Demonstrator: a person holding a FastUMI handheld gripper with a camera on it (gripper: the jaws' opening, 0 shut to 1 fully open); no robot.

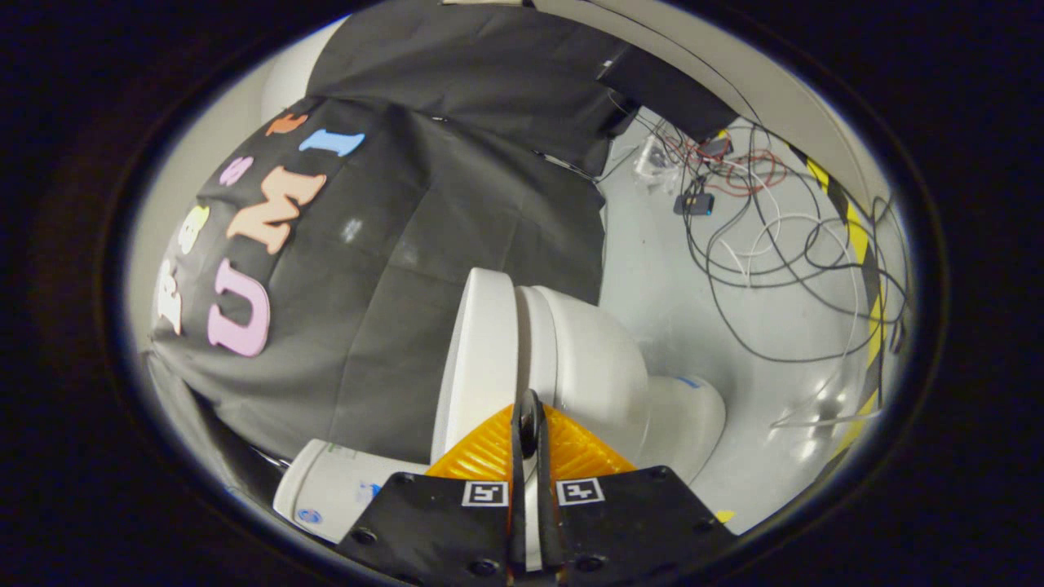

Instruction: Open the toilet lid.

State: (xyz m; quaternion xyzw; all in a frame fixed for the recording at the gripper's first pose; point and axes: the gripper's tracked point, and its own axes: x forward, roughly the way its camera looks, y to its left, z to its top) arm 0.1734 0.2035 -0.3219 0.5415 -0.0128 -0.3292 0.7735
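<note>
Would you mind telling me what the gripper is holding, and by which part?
The gripper is shut on the toilet lid, pinching its thin front edge between the two fingers.

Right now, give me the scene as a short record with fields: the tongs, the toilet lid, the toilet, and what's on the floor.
tongs: the tongs are closed together on the lid's edge
toilet lid: the lid is white, seen edge-on between the fingers, reaching beyond them
toilet bowl: the bowl is white, right beside the lid, its base on the floor
tank: the tank sits beside the fingers, against the black cloth
floor: the floor is grey, with loose cables beyond the bowl
</note>
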